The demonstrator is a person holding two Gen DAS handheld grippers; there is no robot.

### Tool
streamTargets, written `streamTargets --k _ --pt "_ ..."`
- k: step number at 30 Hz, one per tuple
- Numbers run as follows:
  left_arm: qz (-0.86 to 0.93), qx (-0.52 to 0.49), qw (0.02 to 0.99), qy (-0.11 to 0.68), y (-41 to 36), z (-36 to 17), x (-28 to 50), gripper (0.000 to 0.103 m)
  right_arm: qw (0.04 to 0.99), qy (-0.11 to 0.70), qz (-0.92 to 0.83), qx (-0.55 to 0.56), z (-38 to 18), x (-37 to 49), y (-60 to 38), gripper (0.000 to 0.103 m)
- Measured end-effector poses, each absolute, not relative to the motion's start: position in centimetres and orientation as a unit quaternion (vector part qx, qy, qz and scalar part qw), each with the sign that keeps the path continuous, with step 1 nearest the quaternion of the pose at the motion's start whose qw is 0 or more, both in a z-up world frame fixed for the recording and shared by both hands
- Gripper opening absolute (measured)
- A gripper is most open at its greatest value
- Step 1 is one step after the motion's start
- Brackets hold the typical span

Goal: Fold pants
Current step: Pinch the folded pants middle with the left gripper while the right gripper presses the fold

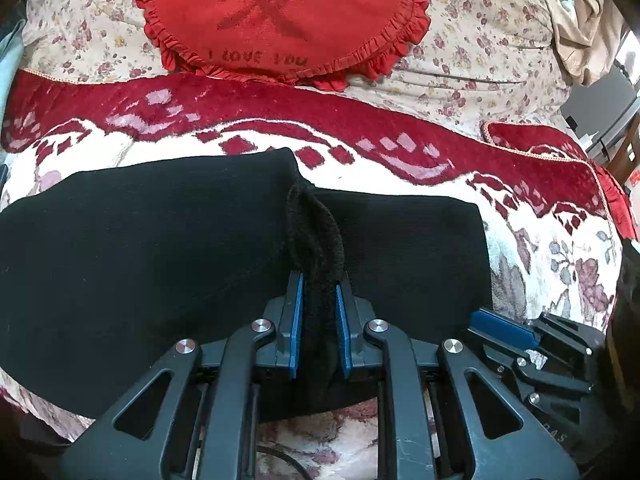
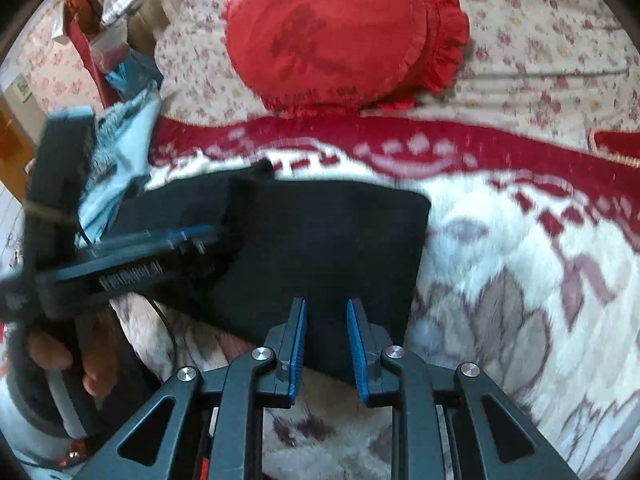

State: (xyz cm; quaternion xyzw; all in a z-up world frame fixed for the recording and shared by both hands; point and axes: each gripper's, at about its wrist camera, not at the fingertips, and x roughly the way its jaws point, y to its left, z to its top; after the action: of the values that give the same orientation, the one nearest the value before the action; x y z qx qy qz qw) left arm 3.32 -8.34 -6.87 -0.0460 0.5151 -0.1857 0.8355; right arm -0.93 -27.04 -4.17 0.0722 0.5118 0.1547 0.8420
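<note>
Black pants [image 1: 160, 240] lie folded on a red-and-white floral blanket [image 1: 540, 248]. My left gripper [image 1: 319, 280] is shut on a bunched ridge of the pants' fabric that rises between its blue pads. In the right wrist view the pants [image 2: 328, 240] lie as a dark folded block. My right gripper [image 2: 327, 304] is open over their near edge, with black cloth showing between the fingers. The left gripper [image 2: 160, 240] shows at the left of that view, and the right gripper [image 1: 504, 328] at the lower right of the left wrist view.
A round red frilled cushion [image 1: 280, 12] lies on a floral quilt [image 1: 480, 40] behind the pants. Light blue cloth [image 2: 120, 148] and clutter [image 2: 100, 20] sit at the far left. A beige cloth [image 1: 580, 32] lies at the far right.
</note>
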Motion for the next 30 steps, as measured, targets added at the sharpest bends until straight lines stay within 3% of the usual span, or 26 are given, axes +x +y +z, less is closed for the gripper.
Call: streamTargets --k 18,20,25,30 --pt "-0.178 -0.059 0.852 0.489 -7.5 -3.5 2.5 0.015 0.862 0.487 0.113 0.091 -1.2 3.0 -28.3 0.020" --pt "-0.181 -0.058 0.851 0.490 -8.1 -3.7 2.8 0.021 0.862 0.489 0.108 0.085 -1.7 3.8 -28.2 0.020" --pt "-0.165 -0.048 0.844 0.509 -9.3 -6.0 4.2 0.022 0.850 0.509 0.103 0.091 -3.8 5.8 -28.2 0.020" --pt "-0.160 -0.047 0.844 0.510 -9.3 -6.9 4.4 0.030 0.852 0.506 0.108 0.084 -4.0 6.5 -28.1 0.020"
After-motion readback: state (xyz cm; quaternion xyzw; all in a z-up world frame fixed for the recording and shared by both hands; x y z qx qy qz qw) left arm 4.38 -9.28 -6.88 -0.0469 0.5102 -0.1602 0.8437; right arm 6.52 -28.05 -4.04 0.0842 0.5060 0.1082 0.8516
